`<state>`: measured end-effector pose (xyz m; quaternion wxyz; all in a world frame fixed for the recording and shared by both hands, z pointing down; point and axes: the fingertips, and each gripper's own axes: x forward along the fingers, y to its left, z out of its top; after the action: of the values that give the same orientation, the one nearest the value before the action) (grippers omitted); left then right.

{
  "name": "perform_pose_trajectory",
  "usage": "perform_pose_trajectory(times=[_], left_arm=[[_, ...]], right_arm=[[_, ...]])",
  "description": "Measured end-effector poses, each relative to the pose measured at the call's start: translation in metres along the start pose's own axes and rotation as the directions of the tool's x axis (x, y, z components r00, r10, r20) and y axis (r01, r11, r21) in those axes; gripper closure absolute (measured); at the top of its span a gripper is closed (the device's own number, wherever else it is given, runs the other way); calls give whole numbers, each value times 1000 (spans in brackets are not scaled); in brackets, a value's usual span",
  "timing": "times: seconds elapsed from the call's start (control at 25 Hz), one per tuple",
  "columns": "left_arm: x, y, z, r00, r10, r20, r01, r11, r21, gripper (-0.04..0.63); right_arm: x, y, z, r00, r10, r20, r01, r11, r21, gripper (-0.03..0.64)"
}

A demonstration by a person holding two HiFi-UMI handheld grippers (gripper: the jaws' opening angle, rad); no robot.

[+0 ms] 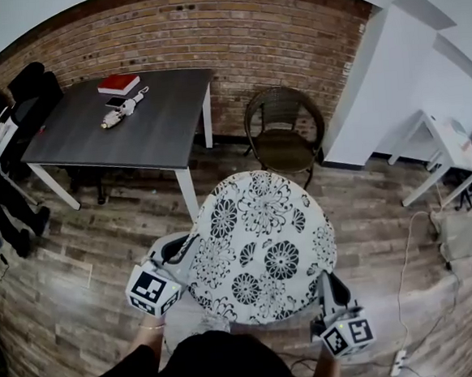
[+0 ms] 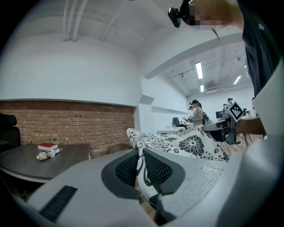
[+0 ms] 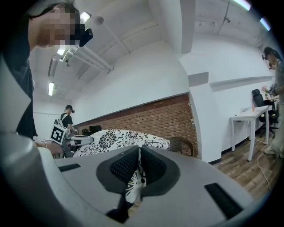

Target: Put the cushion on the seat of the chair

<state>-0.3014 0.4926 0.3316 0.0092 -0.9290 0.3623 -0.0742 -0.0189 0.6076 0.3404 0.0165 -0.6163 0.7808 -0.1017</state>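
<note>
Left fingers: the pads (image 2: pixel 156 170) of the left gripper (image 2: pixel 141 167) are nearly together, and a thin fold of the cushion (image 2: pixel 191 144) edge is pinched between them.
Right fingers: the pads (image 3: pixel 153 166) of the right gripper (image 3: pixel 138 165) are narrow too, with the printed cloth of the other edge between them.
Grip advice: both holds are only on the thin border, so I judge that the 2 grippers should stay at 1 height and not pull away from each other, or the edge may slip out.
Cushion place: in the head view it fills the lower middle of the frame, held up in the air between the 2 grippers and roughly flat, above the wooden floor (image 1: pixel 87 260).
Chair place: the chair (image 1: pixel 284 131) stands in the upper middle of the frame, beyond the cushion and well apart from it, against the brick wall; its seat (image 1: pixel 282 149) is bare.
Next move: carry the cushion toward the top of the frame and pass to the right of the grey table (image 1: pixel 133 122). Lower it flat and centred over the seat, and open the fingers only when it rests there.
Cushion look: round and thin, white cloth with black flower prints; it seems soft, and its far edge droops a little.
</note>
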Motion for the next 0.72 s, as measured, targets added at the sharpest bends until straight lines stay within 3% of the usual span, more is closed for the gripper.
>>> perform_pose_trajectory(times=[0.72], left_arm=[[51,52,-14,1000,-23,-3,23,997,-69,583]], right_arm=[[58,-14,14,999,-45,-31,44,999,-28,598]])
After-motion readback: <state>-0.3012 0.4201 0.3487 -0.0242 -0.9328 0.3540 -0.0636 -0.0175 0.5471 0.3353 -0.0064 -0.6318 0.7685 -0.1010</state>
